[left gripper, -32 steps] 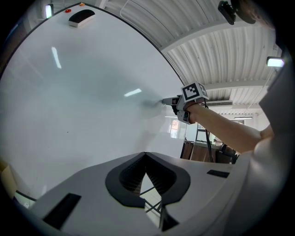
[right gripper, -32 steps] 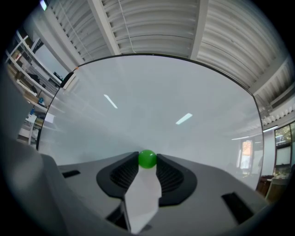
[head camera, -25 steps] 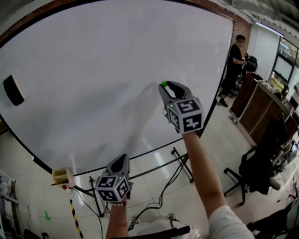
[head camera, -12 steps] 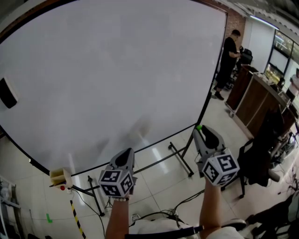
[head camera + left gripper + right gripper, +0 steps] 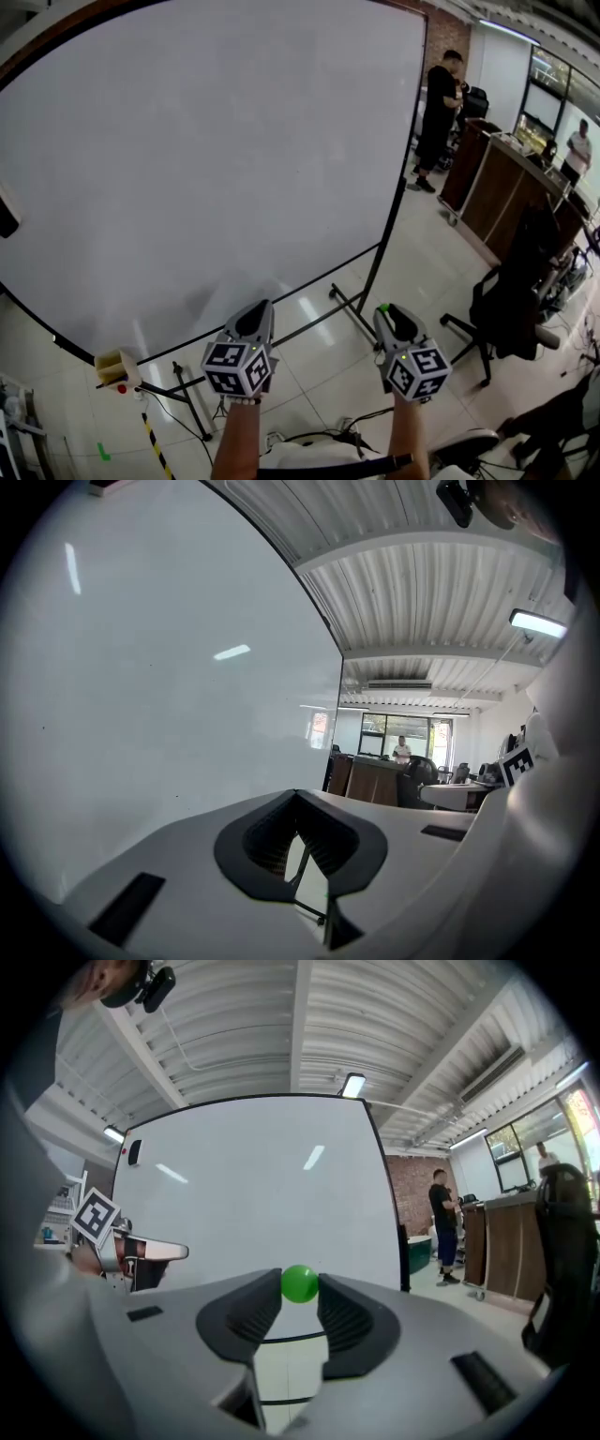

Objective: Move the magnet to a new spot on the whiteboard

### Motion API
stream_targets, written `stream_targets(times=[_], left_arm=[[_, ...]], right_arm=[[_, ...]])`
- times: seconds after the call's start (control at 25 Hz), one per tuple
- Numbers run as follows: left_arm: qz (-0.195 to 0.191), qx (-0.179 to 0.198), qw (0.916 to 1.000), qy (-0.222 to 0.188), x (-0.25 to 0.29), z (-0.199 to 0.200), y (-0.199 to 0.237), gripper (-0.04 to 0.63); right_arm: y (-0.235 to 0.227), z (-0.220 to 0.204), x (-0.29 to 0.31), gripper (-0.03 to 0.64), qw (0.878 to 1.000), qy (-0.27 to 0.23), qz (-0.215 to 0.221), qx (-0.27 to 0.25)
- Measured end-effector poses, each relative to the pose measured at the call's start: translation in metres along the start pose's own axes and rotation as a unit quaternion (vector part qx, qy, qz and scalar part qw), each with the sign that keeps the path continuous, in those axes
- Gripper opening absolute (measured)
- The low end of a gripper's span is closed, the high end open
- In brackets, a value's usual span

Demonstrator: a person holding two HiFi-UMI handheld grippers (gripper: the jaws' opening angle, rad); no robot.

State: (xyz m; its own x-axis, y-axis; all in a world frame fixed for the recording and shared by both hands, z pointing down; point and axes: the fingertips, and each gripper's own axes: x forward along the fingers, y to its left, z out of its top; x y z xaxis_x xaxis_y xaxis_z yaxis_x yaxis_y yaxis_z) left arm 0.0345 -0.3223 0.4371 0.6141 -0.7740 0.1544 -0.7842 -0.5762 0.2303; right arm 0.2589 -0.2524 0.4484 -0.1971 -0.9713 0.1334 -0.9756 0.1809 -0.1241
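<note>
right tongs point(image 5: 386, 315) clamped on the green magnet point(image 5: 300, 1283). it's a small ball pinched right at the jaw tips, pads pressing on both sides. the magnet is off the whiteboard point(image 5: 206, 141): in the head view it hangs over the floor, below the board's bottom edge and near its bottom-right corner, just beside the stand's right post point(image 5: 378, 262).

left tongs point(image 5: 296, 797) closed, tips meeting, nothing between them. they sit low, under the board's bottom edge, about mid-width, well apart from the right ones.

containers: one small beige box point(image 5: 116, 367) hangs at the board's bottom-left corner, with a red dot just under it. can't tell what's in the box, too small from the head view.

a black eraser-like block point(image 5: 5, 211) is on the board's left edge, partly cut off by the frame. rest of the board face is blank.

background: a person in black point(image 5: 437, 103) stands past the board's right edge next to a wooden counter point(image 5: 497, 187). a dark office chair point(image 5: 506, 309) is on the floor to the right.
</note>
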Motion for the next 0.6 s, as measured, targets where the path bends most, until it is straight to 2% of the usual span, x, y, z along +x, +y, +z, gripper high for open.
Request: stream_targets(times=[0.24, 0.6], left_arm=[[0.008, -0.007, 0.9999, -0.003, -0.004, 0.001, 0.001, -0.005], [0.022, -0.005, 0.9997, -0.013, -0.017, 0.006, 0.011, -0.005]], right_arm=[[0.011, 0.028, 0.003, 0.133, 0.999, -0.021, 0.009, -0.027], [0.026, 0.028, 0.008, 0.133, 0.999, -0.020, 0.031, -0.029]])
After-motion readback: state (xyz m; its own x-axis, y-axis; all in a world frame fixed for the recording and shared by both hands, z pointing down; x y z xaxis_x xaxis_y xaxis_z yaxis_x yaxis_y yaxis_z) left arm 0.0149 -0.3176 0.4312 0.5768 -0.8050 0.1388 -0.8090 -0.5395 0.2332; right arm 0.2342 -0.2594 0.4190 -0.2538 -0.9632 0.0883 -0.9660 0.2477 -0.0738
